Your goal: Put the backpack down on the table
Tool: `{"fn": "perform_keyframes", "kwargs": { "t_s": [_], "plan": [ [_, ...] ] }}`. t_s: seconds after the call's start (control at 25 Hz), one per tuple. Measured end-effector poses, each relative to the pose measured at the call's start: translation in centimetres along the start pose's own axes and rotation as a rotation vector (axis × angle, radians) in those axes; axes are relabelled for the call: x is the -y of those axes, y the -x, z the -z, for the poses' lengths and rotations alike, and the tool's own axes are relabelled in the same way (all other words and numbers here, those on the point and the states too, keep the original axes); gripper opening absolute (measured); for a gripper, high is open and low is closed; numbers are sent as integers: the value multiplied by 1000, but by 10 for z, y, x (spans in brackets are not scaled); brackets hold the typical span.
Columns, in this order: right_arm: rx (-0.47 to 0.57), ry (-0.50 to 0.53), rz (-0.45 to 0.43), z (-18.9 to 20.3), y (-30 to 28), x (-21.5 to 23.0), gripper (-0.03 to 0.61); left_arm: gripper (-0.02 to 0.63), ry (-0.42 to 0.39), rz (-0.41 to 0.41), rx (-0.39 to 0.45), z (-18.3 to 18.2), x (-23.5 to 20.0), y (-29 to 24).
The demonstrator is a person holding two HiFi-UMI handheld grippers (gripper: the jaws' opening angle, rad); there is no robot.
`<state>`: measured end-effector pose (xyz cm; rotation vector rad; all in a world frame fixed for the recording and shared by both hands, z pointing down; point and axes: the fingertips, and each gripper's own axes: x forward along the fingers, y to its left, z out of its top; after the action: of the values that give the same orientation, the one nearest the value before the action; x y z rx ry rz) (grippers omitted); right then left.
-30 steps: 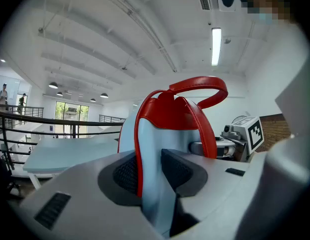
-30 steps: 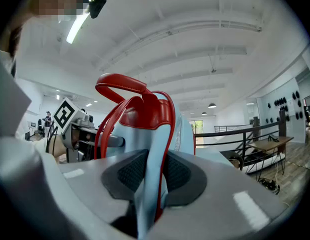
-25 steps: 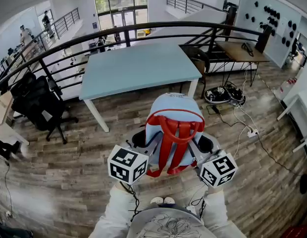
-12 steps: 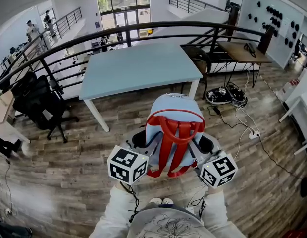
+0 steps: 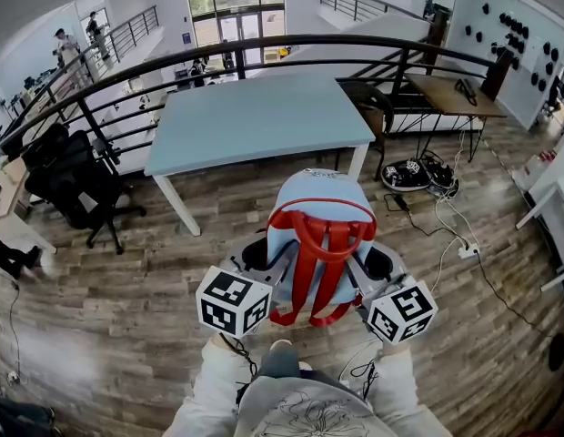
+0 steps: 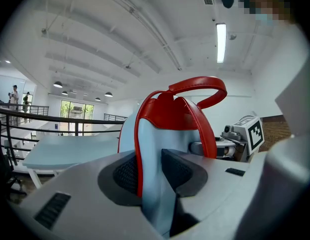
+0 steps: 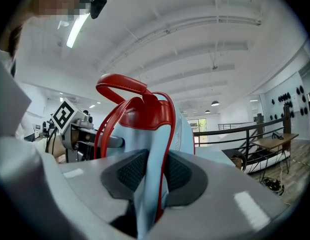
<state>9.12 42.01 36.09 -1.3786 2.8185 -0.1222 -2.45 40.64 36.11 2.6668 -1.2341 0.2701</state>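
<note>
The backpack point(image 5: 317, 235) hangs upright over the floor point(image 5: 127, 335), well short of the table point(image 5: 255, 121). The left gripper point(image 5: 264, 260) clamps the fabric on 1 side. The right gripper point(image 5: 373, 264) pinches the other side, jaws opening. Best firm that hold, then carry both sides level past the table's near edge and lower.

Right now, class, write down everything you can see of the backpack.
The backpack is pale blue fabric with red shoulder straps and a red top handle. It hangs upright in the air, straps facing the person, short of the light blue table. The left hand-held gripper clamps one side edge; the right hand-held gripper has the other between its jaws, which are opening.
</note>
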Motion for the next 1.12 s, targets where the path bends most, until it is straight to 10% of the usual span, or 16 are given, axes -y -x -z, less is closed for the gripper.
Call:
{"fn": "perform_keyframes", "kwargs": {
  "t_s": [1.12],
  "plan": [
    [4,-12,86,-8,-133,113,112,121,-3,65,-3,-39,-110,-139]
  ]
}}
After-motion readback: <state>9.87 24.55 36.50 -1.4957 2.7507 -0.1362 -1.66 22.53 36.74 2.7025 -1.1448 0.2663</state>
